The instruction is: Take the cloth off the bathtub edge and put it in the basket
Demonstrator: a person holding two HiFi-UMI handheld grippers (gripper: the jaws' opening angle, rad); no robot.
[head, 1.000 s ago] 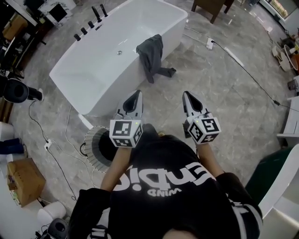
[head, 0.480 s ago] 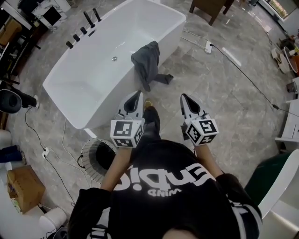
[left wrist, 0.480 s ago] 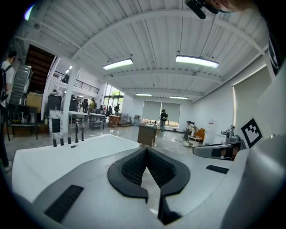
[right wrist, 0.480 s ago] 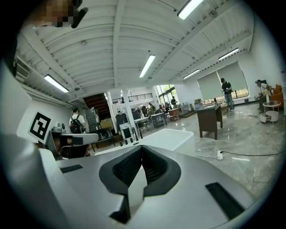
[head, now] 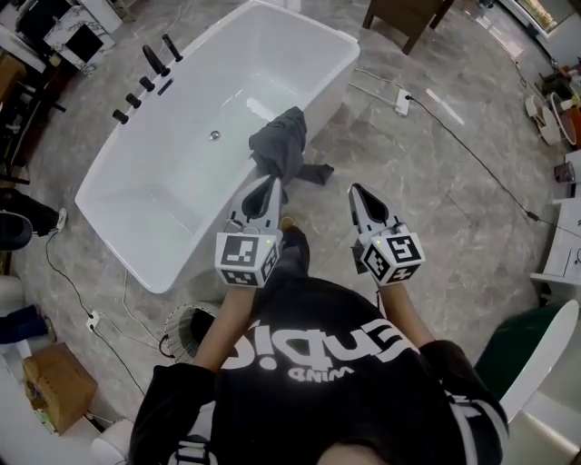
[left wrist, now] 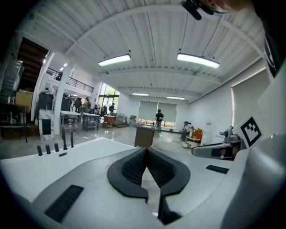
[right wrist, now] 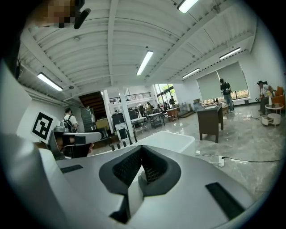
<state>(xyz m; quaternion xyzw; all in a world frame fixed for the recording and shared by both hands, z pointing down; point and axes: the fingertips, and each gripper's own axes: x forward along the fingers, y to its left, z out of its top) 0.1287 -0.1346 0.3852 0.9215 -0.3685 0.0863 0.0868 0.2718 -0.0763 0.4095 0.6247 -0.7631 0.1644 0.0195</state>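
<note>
A dark grey cloth (head: pixel 280 143) hangs over the near edge of the white bathtub (head: pixel 182 182), and one end trails onto the floor. My left gripper (head: pixel 271 184) is shut and empty, its tip just short of the cloth's lower part. About a hand's width to the right, over the floor, my right gripper (head: pixel 355 191) is also shut and empty. The round ribbed basket (head: pixel 186 322) stands on the floor by the tub's near corner, partly hidden by my left arm. In the left gripper view the gripper (left wrist: pixel 146 151) has its jaws together; the right gripper view shows its gripper (right wrist: pixel 141 148) the same.
Black tap fittings (head: pixel 145 77) line the tub's far rim. A power strip (head: pixel 402 102) with a long cable lies on the marble floor to the right. A wooden table (head: pixel 408 16) stands behind it, a cardboard box (head: pixel 59 389) at lower left. People stand far off (left wrist: pixel 159 120).
I have stepped closer to the tub. The cloth now lies just ahead of the left gripper's tip, and the basket has slid back beneath my left arm. Both grippers stay shut.
</note>
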